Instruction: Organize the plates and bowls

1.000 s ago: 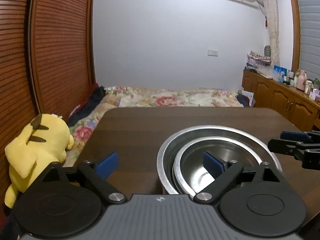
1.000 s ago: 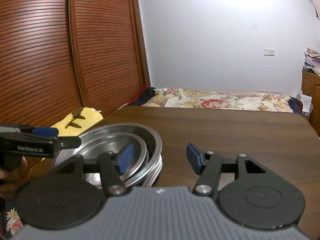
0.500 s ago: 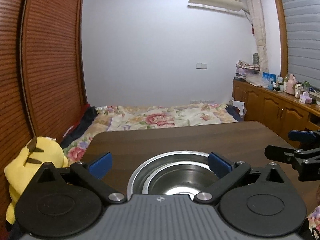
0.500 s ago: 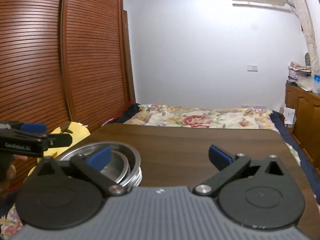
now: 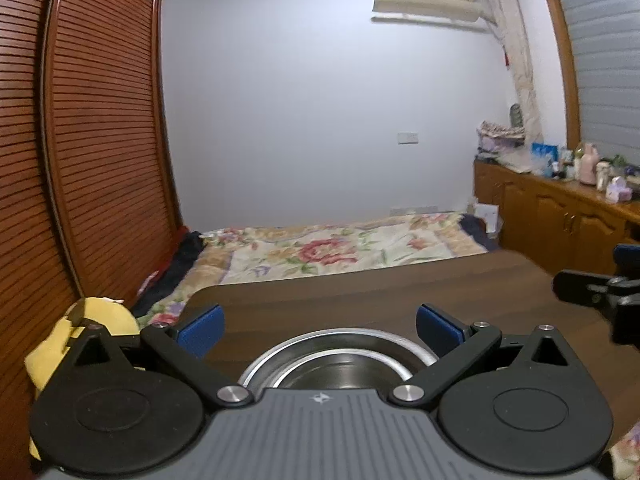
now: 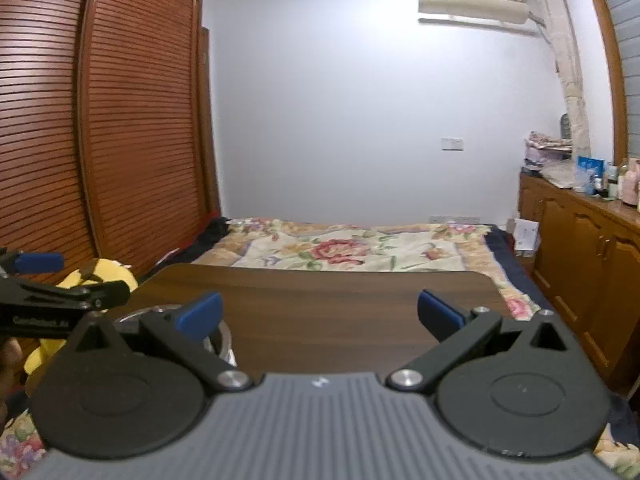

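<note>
Left hand-held gripper: grey ribbed body at frame bottom, black round discs, black linkage arms, silver screws, blue pads. Right hand-held gripper identical; white lettering on the left one's side.

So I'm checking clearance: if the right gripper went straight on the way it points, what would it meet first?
Probably the bare wooden table: the open right gripper tilts slightly down at it. The nested steel bowls sit off to its left, likely clear.
</note>
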A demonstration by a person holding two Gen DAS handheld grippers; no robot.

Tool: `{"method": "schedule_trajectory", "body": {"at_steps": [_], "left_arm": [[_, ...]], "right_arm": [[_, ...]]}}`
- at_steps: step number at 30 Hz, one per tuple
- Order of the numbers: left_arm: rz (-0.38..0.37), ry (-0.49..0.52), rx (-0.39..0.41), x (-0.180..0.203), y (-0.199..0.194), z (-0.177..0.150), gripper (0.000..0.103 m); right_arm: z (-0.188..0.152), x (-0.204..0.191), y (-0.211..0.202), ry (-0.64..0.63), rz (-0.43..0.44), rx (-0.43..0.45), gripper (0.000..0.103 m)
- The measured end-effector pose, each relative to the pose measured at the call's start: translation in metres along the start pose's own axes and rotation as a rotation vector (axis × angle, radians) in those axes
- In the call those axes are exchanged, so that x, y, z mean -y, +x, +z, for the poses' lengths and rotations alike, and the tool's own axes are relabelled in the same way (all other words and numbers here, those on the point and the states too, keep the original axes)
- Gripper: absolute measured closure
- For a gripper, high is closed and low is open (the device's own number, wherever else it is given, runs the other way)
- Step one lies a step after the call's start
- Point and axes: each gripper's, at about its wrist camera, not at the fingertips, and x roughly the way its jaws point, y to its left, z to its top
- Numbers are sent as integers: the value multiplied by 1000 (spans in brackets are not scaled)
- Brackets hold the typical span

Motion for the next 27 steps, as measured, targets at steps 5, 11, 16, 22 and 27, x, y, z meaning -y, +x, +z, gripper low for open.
{"method": "schedule_trajectory", "body": {"at_steps": [5,11,16,22,27], "left_arm": [[-6,-8,9,6,-8,6,0],[17,-8,9,8,-17,6,0],[24,-10,-5,6,-20,0,0],[31,-17,-37,3,-20,-14,0],[42,-17,-68,-1,-16,-30,0]], "right_arm": [[2,1,-5,-7,-42,-1,0],[4,-1,-12,-23,-61,7,0],[4,-1,-17,-21,-61,12,0],[-3,-1,-16,-22,-69,-4,0],[-14,0,-15,-11,-68,-29,0]]}}
